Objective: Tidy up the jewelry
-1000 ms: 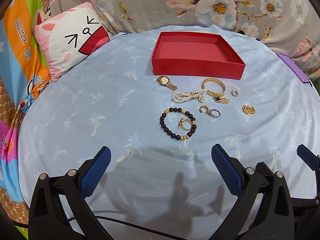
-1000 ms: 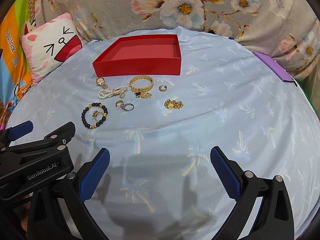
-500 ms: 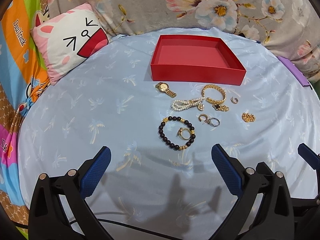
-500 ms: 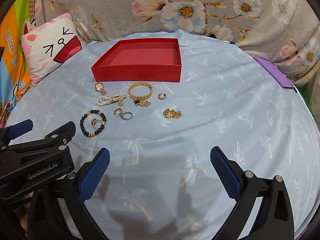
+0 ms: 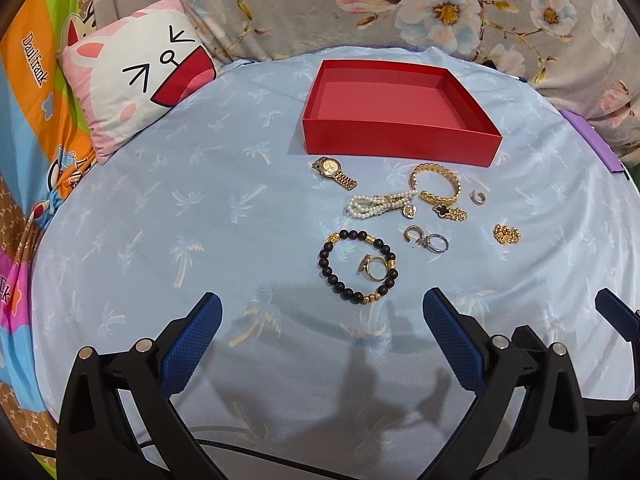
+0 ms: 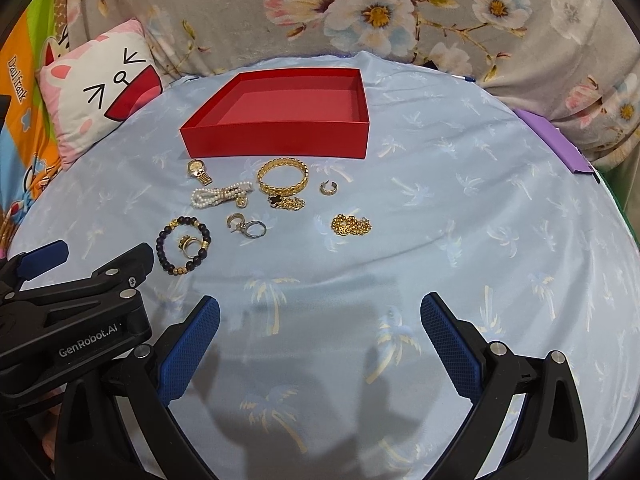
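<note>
An empty red box (image 5: pixel 400 136) (image 6: pixel 280 142) stands at the far side of the blue cloth. In front of it lie a gold watch (image 5: pixel 334 172), a pearl bracelet (image 5: pixel 374 205), a gold bangle (image 5: pixel 436 188), a dark bead bracelet (image 5: pixel 357 266) with a gold ring (image 5: pixel 372 268) inside it, two small rings (image 5: pixel 426 238), a small hoop (image 5: pixel 478 197) and a gold chain clump (image 5: pixel 506 234) (image 6: pixel 352 225). My left gripper (image 5: pixel 320 324) is open and empty, just short of the bead bracelet. My right gripper (image 6: pixel 320 326) is open and empty, short of the jewelry.
A cartoon cat cushion (image 5: pixel 140 80) lies at the back left. A flowered blanket (image 5: pixel 400 4) runs along the back. A purple item (image 6: pixel 548 140) sits at the right edge of the cloth. The left gripper's body (image 6: pixel 72 312) shows at the left in the right wrist view.
Both grippers have drawn back and tilted slightly; the jewelry and box sit lower in both views. Nothing was picked up or moved.
</note>
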